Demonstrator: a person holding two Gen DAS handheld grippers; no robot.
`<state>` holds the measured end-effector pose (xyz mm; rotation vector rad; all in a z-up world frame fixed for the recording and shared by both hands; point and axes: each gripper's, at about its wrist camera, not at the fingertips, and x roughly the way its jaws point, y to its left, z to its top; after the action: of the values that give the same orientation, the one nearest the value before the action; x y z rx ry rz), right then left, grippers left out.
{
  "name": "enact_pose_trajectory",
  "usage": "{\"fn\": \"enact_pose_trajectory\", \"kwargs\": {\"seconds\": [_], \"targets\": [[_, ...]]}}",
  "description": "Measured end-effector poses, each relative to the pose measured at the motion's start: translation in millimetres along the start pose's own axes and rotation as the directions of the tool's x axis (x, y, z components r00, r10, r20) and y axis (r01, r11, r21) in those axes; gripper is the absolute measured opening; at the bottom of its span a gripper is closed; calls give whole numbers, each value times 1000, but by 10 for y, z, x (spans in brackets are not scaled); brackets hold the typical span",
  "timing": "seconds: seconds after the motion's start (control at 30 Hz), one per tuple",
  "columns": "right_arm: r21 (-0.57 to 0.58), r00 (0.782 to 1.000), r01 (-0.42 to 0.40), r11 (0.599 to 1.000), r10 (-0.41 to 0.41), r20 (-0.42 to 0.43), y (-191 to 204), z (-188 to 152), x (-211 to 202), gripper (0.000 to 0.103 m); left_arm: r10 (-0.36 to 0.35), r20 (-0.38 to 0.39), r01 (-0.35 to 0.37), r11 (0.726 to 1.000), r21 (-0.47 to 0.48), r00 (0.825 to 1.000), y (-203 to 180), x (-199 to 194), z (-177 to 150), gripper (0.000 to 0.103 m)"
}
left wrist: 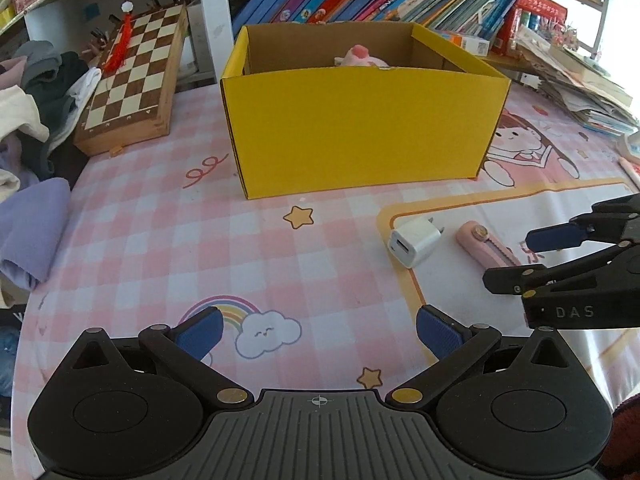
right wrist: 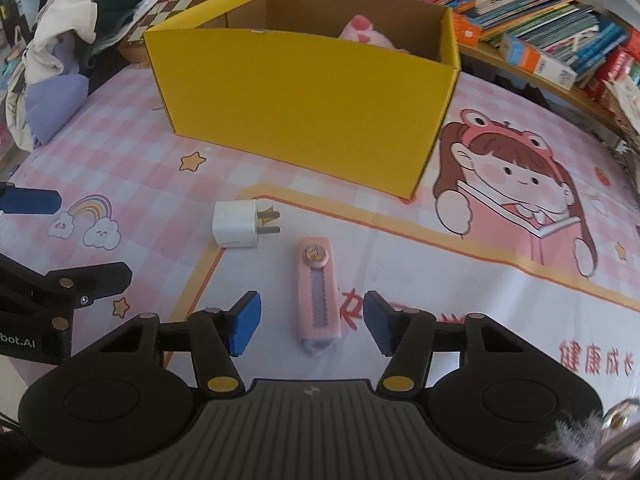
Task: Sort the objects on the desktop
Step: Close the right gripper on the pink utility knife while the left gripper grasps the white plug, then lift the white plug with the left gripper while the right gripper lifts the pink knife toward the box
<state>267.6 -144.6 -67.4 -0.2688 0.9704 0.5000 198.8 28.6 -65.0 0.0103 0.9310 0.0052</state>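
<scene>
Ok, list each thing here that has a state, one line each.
yellow box: open-topped, upright, pink plush toy inside.
pink utility knife: lying flat between the right gripper's fingers, untouched.
white charger: on its side, prongs out, unplugged.
chessboard: folded shut.
right gripper: open, straddling the knife.
left gripper: open, empty.

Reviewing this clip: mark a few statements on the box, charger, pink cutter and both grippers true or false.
1. The pink utility knife lies between the right gripper pads, ungripped. True.
2. The white charger is inside the yellow box. False: it lies on the mat before the box.
3. The left gripper holds the charger. False: open and empty.
4. A pink plush toy is in the box. True.
</scene>
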Motion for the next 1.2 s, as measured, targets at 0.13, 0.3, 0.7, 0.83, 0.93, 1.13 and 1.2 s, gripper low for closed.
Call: {"fn": "enact_pose_trajectory", "kwargs": {"seconds": [0.13,0.3,0.7,0.83,0.93,1.13,1.2], "targets": [[-13,1000,-18,1000,18,-19,-49,54,107,50,-11,-11,11,1000,6,1000,-30,75,55,103],[-10,999,-40,999,39,-31,-153,86,198,30,-17,-3,17,999,47,1000,-122,168,133,100],[-1,1000,-20,1000,20,-17,-390,55,179,23,-77,-18,79,985,155,997,-378,521,341,64],[-20,1000,-25,999,25,-16,-393,53,175,23,-102,-27,105,977,184,994,-452,609,375,48],[-24,999,-31,999,30,-16,-403,53,176,23,-127,-26,130,975,179,992,-459,621,389,37],[-25,999,-31,999,31,-16,-401,53,176,23,-150,-32,153,981,122,988,-392,593,387,28],[-27,999,-39,999,39,-10,-385,51,155,23,-151,-28,153,983,103,988,-358,549,377,28]]}}
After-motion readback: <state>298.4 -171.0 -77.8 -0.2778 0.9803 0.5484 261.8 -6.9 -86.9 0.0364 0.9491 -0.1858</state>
